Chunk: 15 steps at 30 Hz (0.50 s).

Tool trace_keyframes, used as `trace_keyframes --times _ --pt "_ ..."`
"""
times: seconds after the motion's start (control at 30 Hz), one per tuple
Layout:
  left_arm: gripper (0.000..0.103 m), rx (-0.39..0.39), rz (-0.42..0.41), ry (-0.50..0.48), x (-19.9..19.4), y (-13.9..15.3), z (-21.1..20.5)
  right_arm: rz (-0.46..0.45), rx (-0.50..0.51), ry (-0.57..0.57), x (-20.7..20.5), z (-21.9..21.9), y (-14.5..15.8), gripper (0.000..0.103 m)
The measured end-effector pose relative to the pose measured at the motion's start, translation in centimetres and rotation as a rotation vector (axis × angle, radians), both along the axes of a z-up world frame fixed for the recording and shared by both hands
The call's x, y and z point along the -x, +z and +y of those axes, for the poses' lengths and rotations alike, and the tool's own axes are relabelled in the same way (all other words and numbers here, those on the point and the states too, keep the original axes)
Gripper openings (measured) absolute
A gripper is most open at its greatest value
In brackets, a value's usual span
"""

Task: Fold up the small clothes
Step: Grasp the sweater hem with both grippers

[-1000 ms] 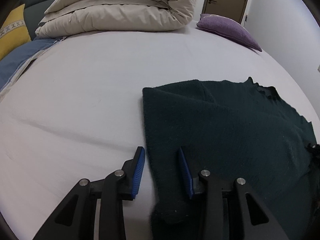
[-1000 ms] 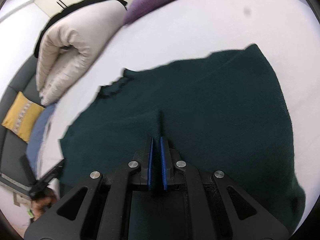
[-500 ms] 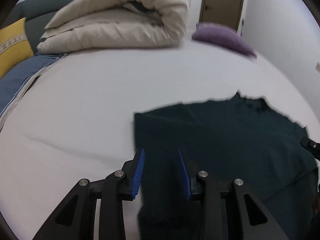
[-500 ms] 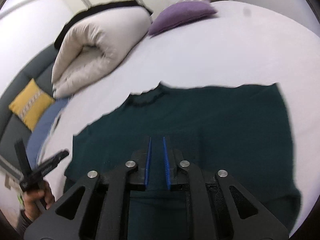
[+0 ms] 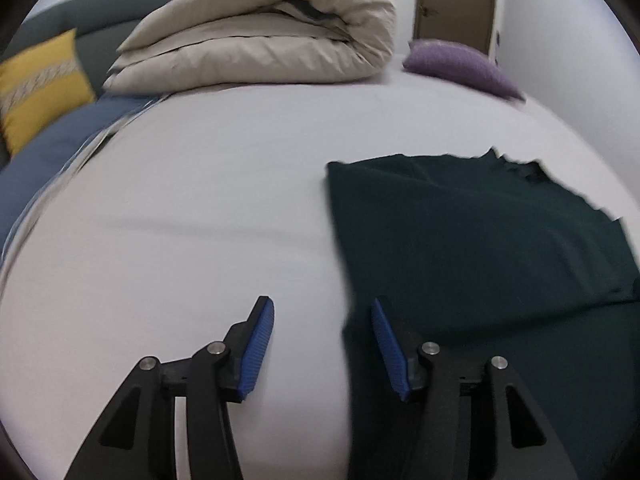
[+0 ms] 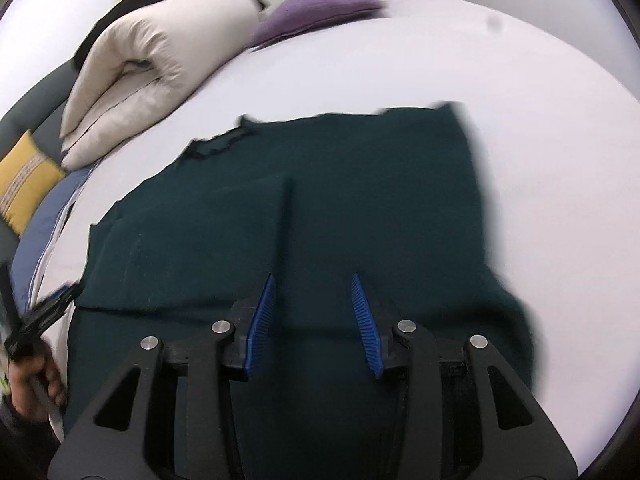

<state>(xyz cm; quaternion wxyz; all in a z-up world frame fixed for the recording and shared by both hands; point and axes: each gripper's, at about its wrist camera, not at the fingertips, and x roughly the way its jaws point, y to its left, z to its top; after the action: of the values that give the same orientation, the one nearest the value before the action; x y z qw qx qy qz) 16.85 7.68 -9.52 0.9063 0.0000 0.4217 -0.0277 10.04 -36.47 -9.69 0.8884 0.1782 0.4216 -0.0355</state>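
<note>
Lying flat on the white bed (image 5: 200,216), one dark green garment (image 6: 320,208), partly folded; both grippers, left (image 5: 322,340) and right (image 6: 314,316), hover over its near edge, jaws opening, nothing gripped. Beyond: one rolled beige duvet (image 5: 260,40), one purple cushion (image 5: 460,64), one yellow cushion (image 5: 36,84), a door (image 5: 456,0)

A white-sheeted bed (image 5: 208,184) fills most of both views. At its far end lies a rolled beige duvet (image 5: 260,40), with a purple cushion (image 5: 460,66) near it on the sheet. Beside the bed stands a grey-blue sofa (image 5: 100,8) carrying a yellow patterned cushion (image 5: 38,84). A brown door (image 5: 456,0) stands behind.
</note>
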Motion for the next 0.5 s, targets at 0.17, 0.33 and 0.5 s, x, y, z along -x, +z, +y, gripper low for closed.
trace_keyframes --times 0.17,0.33,0.5 --pt "0.059 0.142 0.054 0.001 8.7 1.1 2.8 -0.080 -0.086 -0.037 9.4 -2.4 2.2 0.061" --pt "0.062 0.361 0.208 -0.012 15.9 -0.7 4.7 -0.044 -0.199 0.013 18.1 -3.6 0.8 0.063" --pt "0.061 0.405 0.278 -0.033 19.8 -1.3 4.8 -0.009 -0.293 0.025 23.4 -4.9 -1.3 0.063"
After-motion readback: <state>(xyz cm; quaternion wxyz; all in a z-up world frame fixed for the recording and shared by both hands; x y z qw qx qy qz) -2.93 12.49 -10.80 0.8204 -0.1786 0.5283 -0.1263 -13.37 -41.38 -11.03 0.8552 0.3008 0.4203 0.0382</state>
